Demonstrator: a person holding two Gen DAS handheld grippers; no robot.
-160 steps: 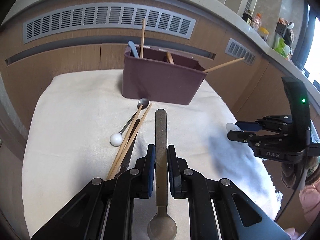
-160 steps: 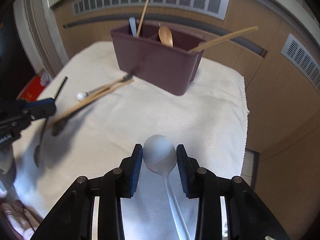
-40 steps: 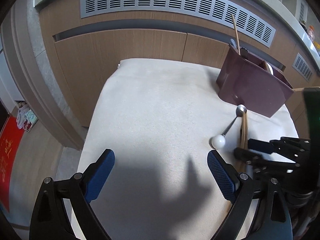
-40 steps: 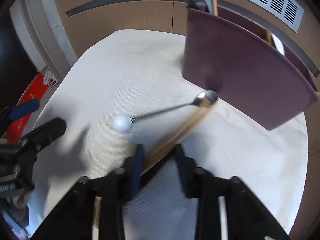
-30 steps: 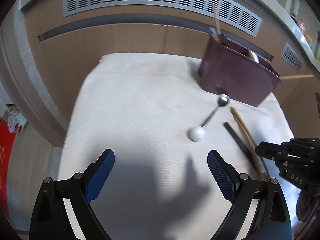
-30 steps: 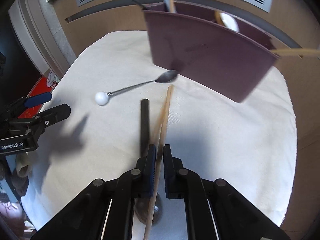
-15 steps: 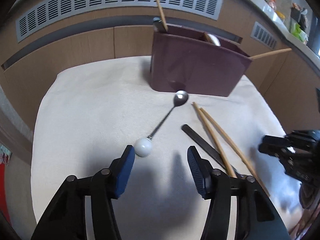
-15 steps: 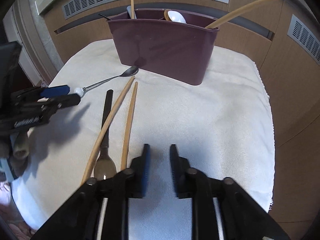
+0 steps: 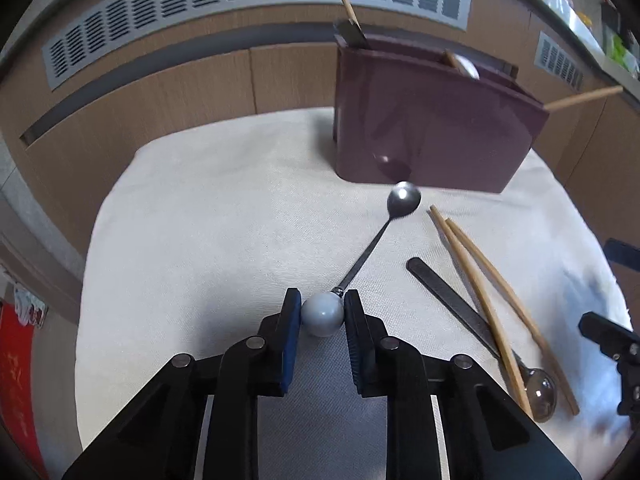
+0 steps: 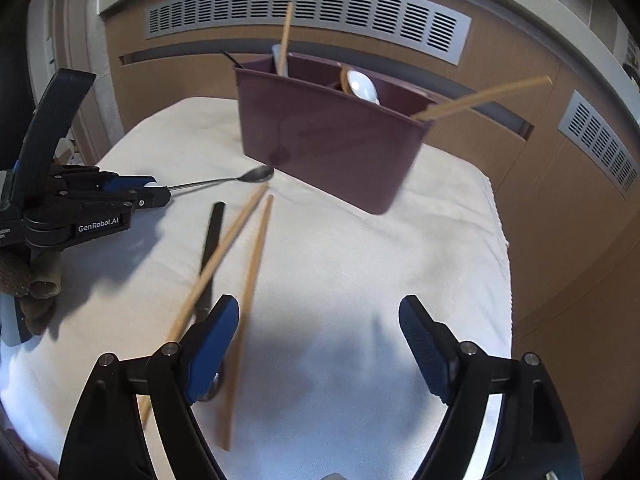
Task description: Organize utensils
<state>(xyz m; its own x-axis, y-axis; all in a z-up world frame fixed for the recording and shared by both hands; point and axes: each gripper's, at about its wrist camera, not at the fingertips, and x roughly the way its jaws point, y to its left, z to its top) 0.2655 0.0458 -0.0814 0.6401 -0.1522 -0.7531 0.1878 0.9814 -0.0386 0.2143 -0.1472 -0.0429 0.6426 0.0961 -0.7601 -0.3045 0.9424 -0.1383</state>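
My left gripper (image 9: 322, 314) is shut on the white ball end (image 9: 322, 314) of a thin metal spoon (image 9: 403, 198), whose bowl lies next to the maroon utensil caddy (image 9: 432, 136). The same grip shows in the right wrist view (image 10: 154, 192). My right gripper (image 10: 318, 344) is open and empty above the cloth. Two wooden chopsticks (image 10: 256, 248) and a dark-handled spoon (image 10: 211, 240) lie by its left finger. They also show in the left wrist view, chopsticks (image 9: 484, 300) and spoon (image 9: 460, 308). The caddy (image 10: 332, 148) holds chopsticks and a white spoon (image 10: 362, 86).
A cream cloth (image 9: 224, 216) covers the table. Wooden cabinets with vent grilles (image 10: 304, 8) stand behind. The table's right edge (image 10: 502, 240) drops off next to the cabinets. My right gripper's tip (image 9: 612, 340) shows at the left wrist view's right edge.
My left gripper has moved in and closed on the spoon's white ball end. My right gripper has let go of the chopsticks, opened wide and pulled back to the right.
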